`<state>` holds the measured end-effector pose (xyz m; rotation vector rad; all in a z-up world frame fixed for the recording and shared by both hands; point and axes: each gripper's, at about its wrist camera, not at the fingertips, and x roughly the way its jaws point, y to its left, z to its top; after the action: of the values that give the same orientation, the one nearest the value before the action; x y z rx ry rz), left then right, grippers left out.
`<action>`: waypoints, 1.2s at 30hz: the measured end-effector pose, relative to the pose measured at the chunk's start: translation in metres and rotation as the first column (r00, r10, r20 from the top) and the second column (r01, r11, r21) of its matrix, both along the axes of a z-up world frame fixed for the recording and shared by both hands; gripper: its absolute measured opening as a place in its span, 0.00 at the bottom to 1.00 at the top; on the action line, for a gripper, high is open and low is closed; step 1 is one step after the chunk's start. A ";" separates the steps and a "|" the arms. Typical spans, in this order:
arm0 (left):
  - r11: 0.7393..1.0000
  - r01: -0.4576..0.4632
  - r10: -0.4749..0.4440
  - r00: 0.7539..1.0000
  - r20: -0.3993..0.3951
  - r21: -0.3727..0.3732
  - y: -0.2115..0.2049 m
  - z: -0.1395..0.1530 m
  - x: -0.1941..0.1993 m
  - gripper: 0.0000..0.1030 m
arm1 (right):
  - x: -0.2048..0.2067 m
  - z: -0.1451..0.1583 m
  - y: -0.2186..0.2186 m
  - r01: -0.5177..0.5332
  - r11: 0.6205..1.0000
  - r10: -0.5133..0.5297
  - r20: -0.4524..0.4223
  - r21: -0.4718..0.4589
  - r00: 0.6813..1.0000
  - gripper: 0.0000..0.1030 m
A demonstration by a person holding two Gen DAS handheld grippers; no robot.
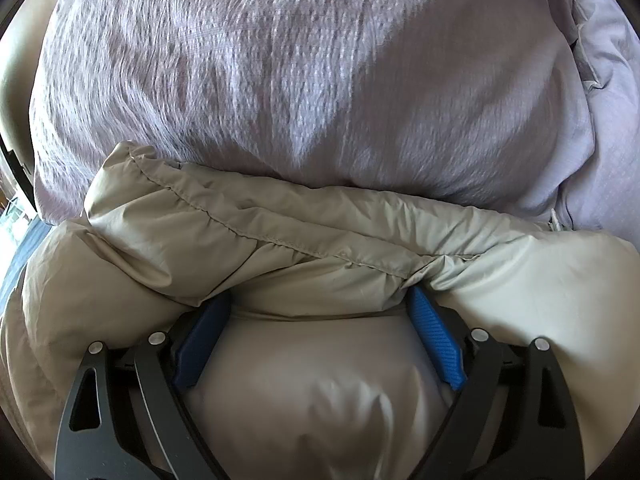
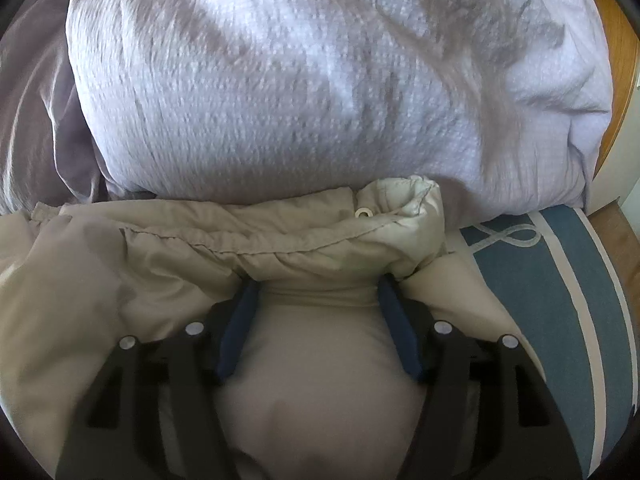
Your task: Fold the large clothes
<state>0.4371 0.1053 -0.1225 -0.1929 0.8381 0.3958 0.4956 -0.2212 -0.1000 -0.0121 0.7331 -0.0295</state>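
Puffy beige jacket (image 1: 280, 240), crinkled nylon, stitched hem, against lilac seersucker bedding (image 1: 280, 60); my left gripper (image 1: 318, 308) spread wide, right gripper (image 2: 318, 292) half-spread, both straddling padded fabric

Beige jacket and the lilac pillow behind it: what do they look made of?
Beige jacket: looks like thin woven nylon or polyester over puffy fill, slight sheen, fine crinkles along the stitched hem. Lilac pillow: probably matte puckered cotton, seersucker-like ripples.

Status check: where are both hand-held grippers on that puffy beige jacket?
Left hand-held gripper, right hand-held gripper: both straddling puffy beige jacket, fingertips under its folded hem. Lilac pillow right behind the hem.
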 end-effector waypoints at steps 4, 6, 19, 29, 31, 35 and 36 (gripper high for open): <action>1.000 0.000 0.000 1.000 0.003 0.002 0.001 -0.004 0.001 0.88 | 0.003 -0.003 0.006 0.005 1.000 -0.005 0.002 -0.024 1.000 0.62; 1.000 0.001 -0.001 1.000 0.005 0.001 0.001 -0.005 0.000 0.88 | 0.003 -0.004 0.010 0.006 0.999 -0.006 0.002 -0.032 1.000 0.62; 1.000 0.002 -0.002 1.000 -0.021 -0.014 0.009 -0.009 0.003 0.88 | 0.007 -0.015 0.023 -0.008 1.000 0.007 -0.029 -0.012 1.000 0.64; 0.999 -0.016 0.015 0.999 -0.029 -0.035 0.032 0.035 -0.065 0.88 | -0.042 0.018 -0.011 0.022 0.994 -0.012 -0.090 0.110 0.996 0.80; 0.998 -0.044 0.043 0.999 -0.029 -0.035 0.041 0.042 -0.086 0.88 | -0.058 0.021 -0.024 0.028 0.988 -0.013 -0.096 0.149 0.995 0.80; 0.992 -0.107 0.105 0.994 -0.032 -0.062 0.063 0.044 -0.126 0.88 | -0.083 0.016 -0.051 0.086 0.977 -0.061 -0.133 0.193 0.989 0.84; 0.990 -0.122 0.120 0.992 -0.032 -0.074 0.068 0.043 -0.134 0.88 | -0.089 0.014 -0.059 0.098 0.972 -0.069 -0.141 0.212 0.988 0.84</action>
<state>0.3033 0.1737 -0.0791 -0.3107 0.8714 0.4815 0.4063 -0.2804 -0.0862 0.2291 0.8665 -0.0291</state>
